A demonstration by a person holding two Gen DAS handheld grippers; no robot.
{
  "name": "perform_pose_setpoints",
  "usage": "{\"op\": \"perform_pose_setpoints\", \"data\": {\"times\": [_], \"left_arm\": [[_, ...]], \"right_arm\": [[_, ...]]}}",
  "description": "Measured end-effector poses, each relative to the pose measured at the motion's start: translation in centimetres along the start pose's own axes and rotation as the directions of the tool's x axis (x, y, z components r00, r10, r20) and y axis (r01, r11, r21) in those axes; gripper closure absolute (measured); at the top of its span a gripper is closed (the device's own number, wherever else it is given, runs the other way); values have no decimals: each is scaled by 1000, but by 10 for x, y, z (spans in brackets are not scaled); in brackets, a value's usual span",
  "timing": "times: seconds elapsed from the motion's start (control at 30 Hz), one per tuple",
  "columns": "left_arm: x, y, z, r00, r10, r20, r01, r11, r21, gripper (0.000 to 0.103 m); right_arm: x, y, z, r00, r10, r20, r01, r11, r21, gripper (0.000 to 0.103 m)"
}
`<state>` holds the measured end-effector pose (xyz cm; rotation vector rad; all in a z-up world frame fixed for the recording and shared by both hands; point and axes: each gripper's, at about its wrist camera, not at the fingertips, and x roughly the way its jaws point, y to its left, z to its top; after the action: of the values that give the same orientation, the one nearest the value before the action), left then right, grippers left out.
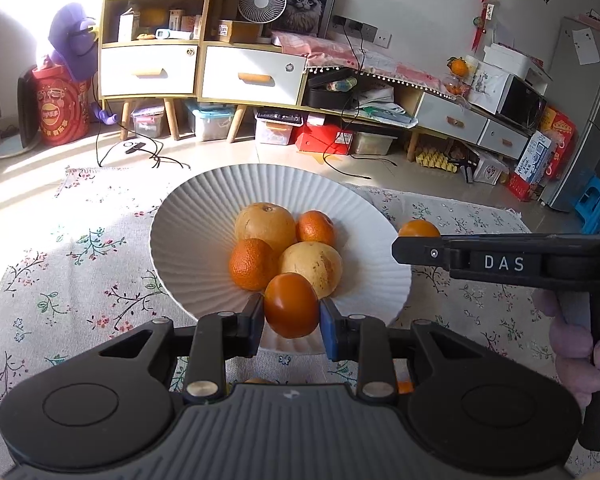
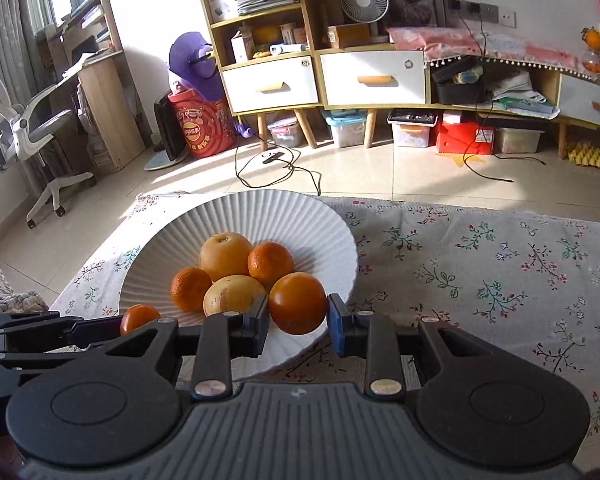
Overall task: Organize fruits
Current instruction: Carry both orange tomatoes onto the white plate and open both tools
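- The left gripper point(image 1: 292, 316) is clamped on a smooth orange fruit point(image 1: 291, 305), one pad on each side, and holds it over the near rim of the white ribbed bowl point(image 1: 188, 216).
- The right gripper point(image 2: 298, 320) is closed on a second smooth orange fruit point(image 2: 297, 303) in the same way, above the bowl's near right edge.
- In the left wrist view, the right gripper reaches in from the right; a hand point(image 1: 576, 344) grips its handle, and its fruit shows just past its fingers.
- Four fruits lie in the bowl, touching one another: two larger pale yellow-orange fruits point(image 1: 265, 226) point(image 1: 311, 269) and two small rough-skinned mandarins point(image 1: 253, 264) point(image 1: 315, 227).
- The bowl stands on a table under a floral cloth point(image 2: 480, 280).
- Beyond the table's far edge are a tiled floor and a shelf unit point(image 2: 320, 52) against the wall.
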<state>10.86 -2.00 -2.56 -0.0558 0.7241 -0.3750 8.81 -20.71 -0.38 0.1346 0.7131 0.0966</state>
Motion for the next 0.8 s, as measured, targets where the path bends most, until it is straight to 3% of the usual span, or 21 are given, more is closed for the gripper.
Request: {"op": "perform_pose_setpoints", "data": {"times": [0.8], "left_arm": [[14, -6, 3, 1000, 23, -17, -23, 999, 27, 89]], "right_arm": [[30, 4, 9, 999, 31, -44, -35, 994, -100, 75]]}}
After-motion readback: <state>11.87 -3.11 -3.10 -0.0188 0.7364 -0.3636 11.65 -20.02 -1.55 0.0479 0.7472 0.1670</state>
